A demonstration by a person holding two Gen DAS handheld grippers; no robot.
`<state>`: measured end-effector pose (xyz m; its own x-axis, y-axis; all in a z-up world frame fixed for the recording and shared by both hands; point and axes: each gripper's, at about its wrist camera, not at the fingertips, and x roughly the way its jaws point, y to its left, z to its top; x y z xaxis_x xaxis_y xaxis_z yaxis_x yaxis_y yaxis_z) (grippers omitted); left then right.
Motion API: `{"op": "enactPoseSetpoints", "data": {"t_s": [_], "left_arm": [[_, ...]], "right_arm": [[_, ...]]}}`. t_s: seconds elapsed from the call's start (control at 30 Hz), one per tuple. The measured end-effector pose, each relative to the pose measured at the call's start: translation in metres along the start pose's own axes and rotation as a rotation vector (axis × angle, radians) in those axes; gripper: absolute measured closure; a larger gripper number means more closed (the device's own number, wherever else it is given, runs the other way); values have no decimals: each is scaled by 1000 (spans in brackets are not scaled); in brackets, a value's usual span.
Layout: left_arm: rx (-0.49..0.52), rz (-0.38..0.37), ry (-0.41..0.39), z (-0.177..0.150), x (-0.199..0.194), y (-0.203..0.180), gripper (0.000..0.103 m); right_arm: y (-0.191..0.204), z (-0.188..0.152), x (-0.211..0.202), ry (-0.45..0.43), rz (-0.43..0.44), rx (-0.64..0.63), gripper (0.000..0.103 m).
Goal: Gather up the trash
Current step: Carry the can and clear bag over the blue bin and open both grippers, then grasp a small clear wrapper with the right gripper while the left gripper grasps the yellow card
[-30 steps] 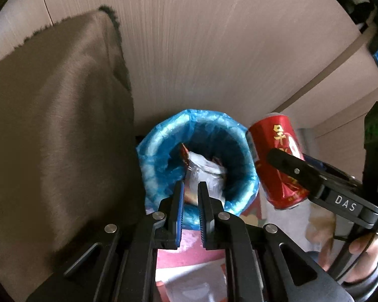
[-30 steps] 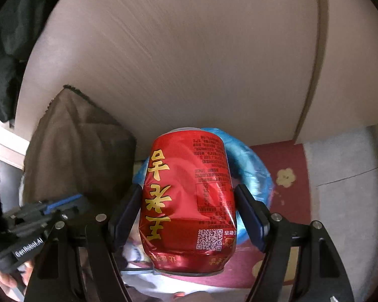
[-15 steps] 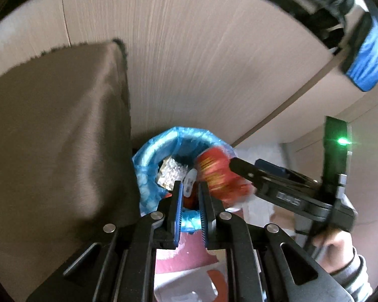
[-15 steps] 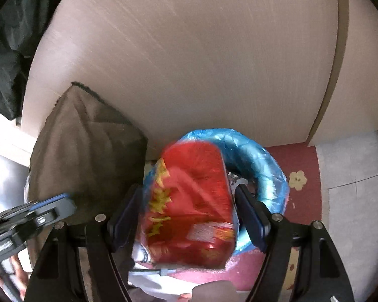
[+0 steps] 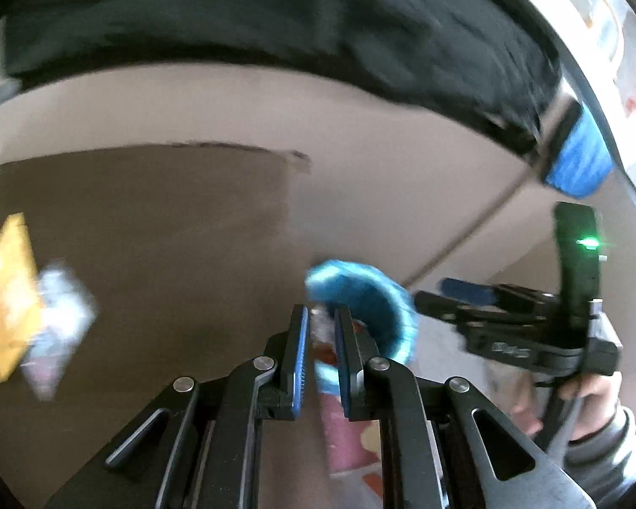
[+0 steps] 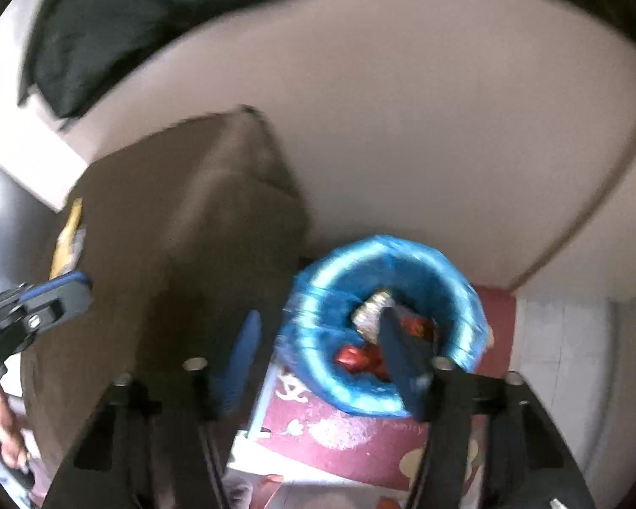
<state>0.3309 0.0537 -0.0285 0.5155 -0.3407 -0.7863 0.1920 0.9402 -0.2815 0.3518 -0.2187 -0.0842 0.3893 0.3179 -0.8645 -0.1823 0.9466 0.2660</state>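
Observation:
The blue-lined bin [image 6: 466, 297] stands on the floor against a beige panel. A red can [image 6: 356, 358] lies inside it among silver and red wrappers. My right gripper [image 6: 318, 318] hovers above the bin's near left rim; its jaws are closing with nothing between them. In the left wrist view the bin [image 5: 377, 292] shows just past my left gripper [image 5: 321, 311], whose pads stand a narrow gap apart and hold nothing. The right gripper [image 5: 441, 297] reaches in from the right, held by a hand [image 5: 593, 386]. A yellow packet [image 5: 8, 292] and a pale wrapper [image 5: 59, 318] lie blurred on the brown cloth [image 5: 148, 254].
The brown cloth [image 6: 182, 233] drapes a raised surface left of the bin. A red flowered mat [image 6: 360, 428] lies under the bin. The beige panel [image 6: 403, 148] rises behind, with a dark garment [image 5: 275, 21] hanging over its top. Pale floor [image 6: 564, 360] lies to the right.
The red can has left the right gripper and dropped into the bin. Both grippers have risen and drawn back. The right jaws have narrowed. The left view now takes in the yellow packet.

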Motion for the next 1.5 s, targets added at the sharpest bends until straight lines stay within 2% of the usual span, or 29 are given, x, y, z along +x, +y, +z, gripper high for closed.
{"op": "enactPoseSetpoints", "data": {"t_s": [0.13,0.17,0.3,0.37,0.43,0.53,0.67,0.8,0.87,0.9,0.93,0.97,1.0,1.1,1.27,1.37,1.5], "left_arm": [[-74,105,-67,-5,-37,68,89],[-114,149,-86,-8,-49,95,89],[-270,237,-119,-23,-74,173,89],[-331,265,-122,-38,-81,205,89],[-368,273,-120,-49,-84,225,89],[-402,267,-116,-62,-86,245,89],[-412,256,-112,-72,-87,259,89],[-406,253,-113,-76,-90,264,89],[-404,252,-110,-76,-90,265,89],[-404,248,-106,-76,-87,265,88],[-403,243,-102,-75,-86,266,87],[-405,238,-100,-75,-84,267,86],[-408,227,-97,-74,-83,269,84],[-435,179,-94,-72,-78,276,80],[-595,56,-73,-65,-65,300,76],[-646,49,-82,-59,-59,303,75],[-631,60,-53,-45,-49,296,73]], "right_arm": [[68,14,-11,-38,17,-119,52],[90,17,-11,-40,38,-158,52],[162,21,6,13,200,-217,56],[190,21,22,45,266,-207,61],[214,22,41,61,276,-207,65],[234,23,66,87,293,-181,66],[245,29,91,94,280,-121,65],[254,35,100,42,236,-98,65],[259,39,105,33,248,-93,65],[262,40,107,37,273,-97,69],[265,41,110,44,310,-101,84],[268,41,111,57,344,-111,94],[272,40,111,55,347,-132,96],[279,40,95,-25,320,-207,99],[257,44,61,-91,309,-219,100],[237,46,45,-122,294,-199,100],[214,44,32,-148,247,-197,100]]}}
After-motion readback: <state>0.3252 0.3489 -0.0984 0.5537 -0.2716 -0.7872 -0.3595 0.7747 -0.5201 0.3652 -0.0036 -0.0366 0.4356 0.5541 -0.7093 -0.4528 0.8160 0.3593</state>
